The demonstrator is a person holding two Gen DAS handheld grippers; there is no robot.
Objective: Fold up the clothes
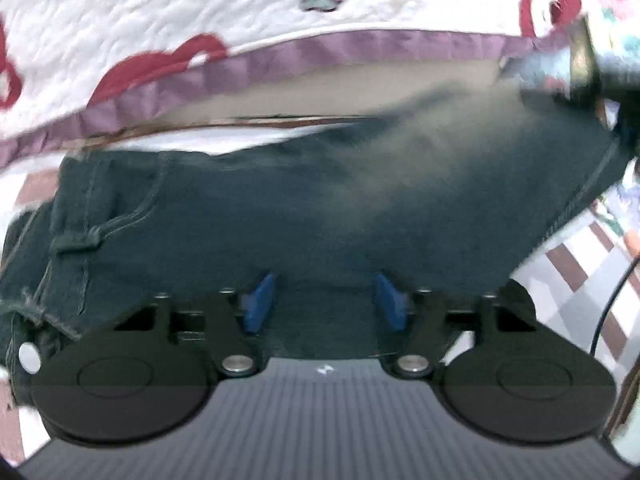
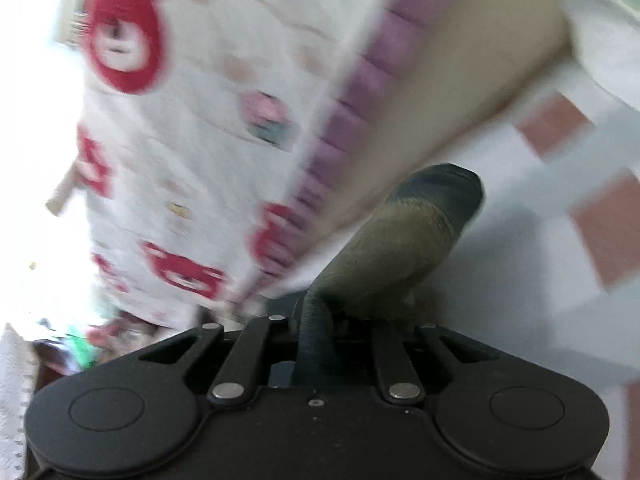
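Dark blue jeans (image 1: pixel 280 208) lie spread across the middle of the left wrist view, with a pocket seam and belt loop at the left. My left gripper (image 1: pixel 326 300) is open, its blue pads (image 1: pixel 260 300) standing apart just over the near edge of the jeans. My right gripper (image 2: pixel 320 320) is shut on a bunched part of the jeans (image 2: pixel 400 240), which rises from between the fingers. The right gripper (image 1: pixel 580 68) also shows blurred at the upper right of the left wrist view, holding the far end of the jeans.
A white quilt (image 1: pixel 200 8) with red bear and strawberry prints and a purple border (image 1: pixel 360 46) lies behind the jeans. A white sheet with brown-red squares (image 2: pixel 580 216) lies underneath. A black cable (image 1: pixel 612 300) runs at the right.
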